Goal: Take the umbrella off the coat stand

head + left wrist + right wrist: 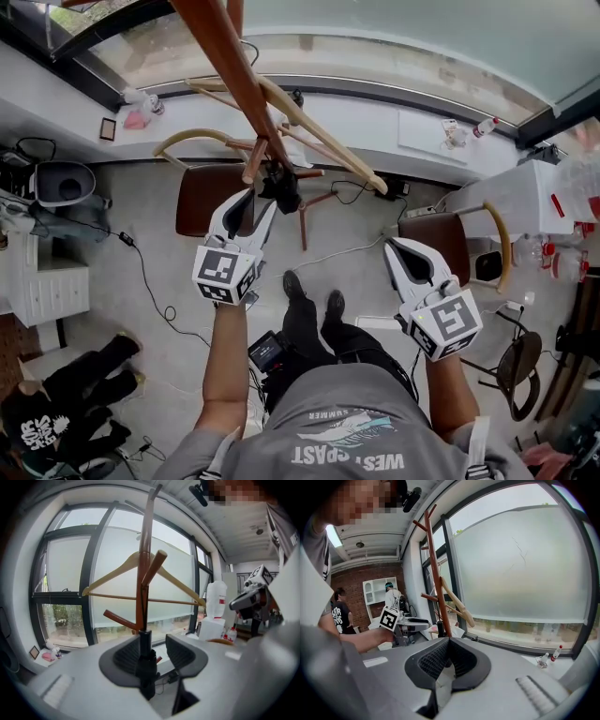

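Note:
The brown wooden coat stand (246,84) rises in front of me, with a pale wooden hanger (319,131) on one of its pegs. A folded black umbrella (281,187) hangs beside the pole just below the pegs. My left gripper (261,202) reaches up to it. In the left gripper view the umbrella (146,667) stands upright between the open jaws, close to the left pad, with a gap to the right pad. The stand's pole (143,573) and the hanger (112,576) rise behind it. My right gripper (394,246) hangs lower at the right, pads together and empty, with the stand (437,578) ahead.
Two brown chairs (202,197) (441,239) stand on either side of the stand's base. Cables trail over the floor. A white window ledge (375,117) runs behind, a white cabinet (47,281) is at the left and a white table (525,202) at the right. People (340,611) stand far back.

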`<move>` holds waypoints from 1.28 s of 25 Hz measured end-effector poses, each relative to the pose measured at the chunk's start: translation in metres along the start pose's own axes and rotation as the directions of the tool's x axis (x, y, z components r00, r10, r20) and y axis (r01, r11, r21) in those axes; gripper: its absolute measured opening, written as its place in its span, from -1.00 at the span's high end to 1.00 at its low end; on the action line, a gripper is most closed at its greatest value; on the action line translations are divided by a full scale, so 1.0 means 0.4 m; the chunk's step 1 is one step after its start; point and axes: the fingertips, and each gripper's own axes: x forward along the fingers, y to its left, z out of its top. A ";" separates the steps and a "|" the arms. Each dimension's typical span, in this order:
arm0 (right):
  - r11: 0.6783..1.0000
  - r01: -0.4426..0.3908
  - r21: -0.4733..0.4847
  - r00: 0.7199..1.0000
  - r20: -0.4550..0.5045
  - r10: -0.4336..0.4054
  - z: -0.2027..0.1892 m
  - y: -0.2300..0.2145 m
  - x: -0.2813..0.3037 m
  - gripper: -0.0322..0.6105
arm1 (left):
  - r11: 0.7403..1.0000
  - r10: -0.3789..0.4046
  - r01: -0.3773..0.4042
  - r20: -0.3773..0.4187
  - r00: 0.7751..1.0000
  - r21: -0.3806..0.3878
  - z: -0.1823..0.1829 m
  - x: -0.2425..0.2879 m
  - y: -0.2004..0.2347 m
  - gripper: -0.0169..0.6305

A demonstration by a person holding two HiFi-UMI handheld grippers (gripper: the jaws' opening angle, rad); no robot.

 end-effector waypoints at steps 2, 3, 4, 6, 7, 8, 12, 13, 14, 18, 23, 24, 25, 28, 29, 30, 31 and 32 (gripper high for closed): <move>1.000 0.009 0.005 1.000 -0.009 -0.009 -0.011 -0.007 0.001 0.89 | 1.000 -0.006 0.006 -0.007 1.000 -0.010 -0.014 0.025 0.006 0.39; 1.000 0.013 0.007 1.000 -0.013 -0.013 -0.018 -0.010 0.001 0.89 | 1.000 -0.008 0.008 -0.010 1.000 -0.015 -0.020 0.037 0.009 0.36; 1.000 0.017 0.010 1.000 -0.016 -0.016 -0.024 -0.011 0.001 0.89 | 1.000 -0.009 0.009 -0.011 1.000 -0.021 -0.025 0.048 0.013 0.34; 1.000 0.024 0.015 0.999 -0.023 -0.024 -0.032 -0.014 0.004 0.89 | 0.999 -0.010 0.010 -0.011 1.000 -0.031 -0.032 0.068 0.023 0.29; 0.999 0.028 0.018 0.999 -0.026 -0.027 -0.036 -0.016 0.005 0.89 | 0.999 -0.010 0.010 -0.009 1.000 -0.035 -0.035 0.078 0.027 0.27; 0.999 0.032 0.021 0.999 -0.031 -0.031 -0.041 -0.018 0.005 0.89 | 0.999 -0.011 0.011 -0.009 1.000 -0.039 -0.038 0.089 0.030 0.26; 0.998 0.050 0.031 0.998 -0.048 -0.048 -0.062 -0.027 0.001 0.89 | 0.999 -0.017 0.017 -0.007 1.000 -0.047 -0.050 0.126 0.037 0.24; 0.998 0.054 0.033 0.997 -0.052 -0.052 -0.067 -0.029 0.000 0.89 | 0.999 -0.017 0.017 -0.004 1.000 -0.049 -0.051 0.133 0.040 0.24; 0.998 0.058 0.035 0.997 -0.055 -0.056 -0.071 -0.031 -0.001 0.89 | 0.999 -0.017 0.017 0.000 1.000 -0.051 -0.051 0.141 0.042 0.24; 0.997 0.070 0.041 0.995 -0.067 -0.067 -0.082 -0.036 -0.001 0.89 | 0.998 -0.020 0.021 0.014 1.000 -0.061 -0.049 0.168 0.048 0.24; 0.996 0.077 0.045 0.995 -0.071 -0.074 -0.092 -0.040 -0.001 0.89 | 0.998 -0.033 0.034 0.026 0.999 -0.054 -0.044 0.191 0.042 0.24; 0.996 0.079 0.046 0.995 -0.071 -0.075 -0.092 -0.043 -0.002 0.89 | 0.998 -0.034 0.035 0.025 0.999 -0.052 -0.043 0.196 0.042 0.27; 0.996 0.081 0.048 0.994 -0.072 -0.077 -0.093 -0.046 -0.002 0.89 | 0.998 -0.034 0.035 0.024 0.999 -0.052 -0.044 0.201 0.043 0.29; 0.995 0.086 0.052 0.994 -0.073 -0.082 -0.094 -0.053 -0.003 0.89 | 0.998 -0.026 0.027 0.020 0.999 -0.048 -0.044 0.211 0.049 0.37; 0.995 0.086 0.052 0.994 -0.074 -0.082 -0.094 -0.053 -0.004 0.89 | 0.999 -0.024 0.025 0.020 1.000 -0.044 -0.043 0.212 0.049 0.40; 0.995 0.086 0.052 0.994 -0.074 -0.082 -0.093 -0.053 -0.005 0.89 | 0.999 -0.022 0.023 0.020 1.000 -0.039 -0.041 0.212 0.049 0.43; 0.995 0.086 0.051 0.994 -0.075 -0.082 -0.091 -0.053 -0.006 0.89 | 0.999 -0.019 0.020 0.019 1.000 -0.033 -0.041 0.212 0.049 0.45; 0.995 0.085 0.051 0.994 -0.075 -0.081 -0.089 -0.053 -0.007 0.89 | 1.000 -0.017 0.017 0.016 1.000 -0.027 -0.041 0.212 0.048 0.46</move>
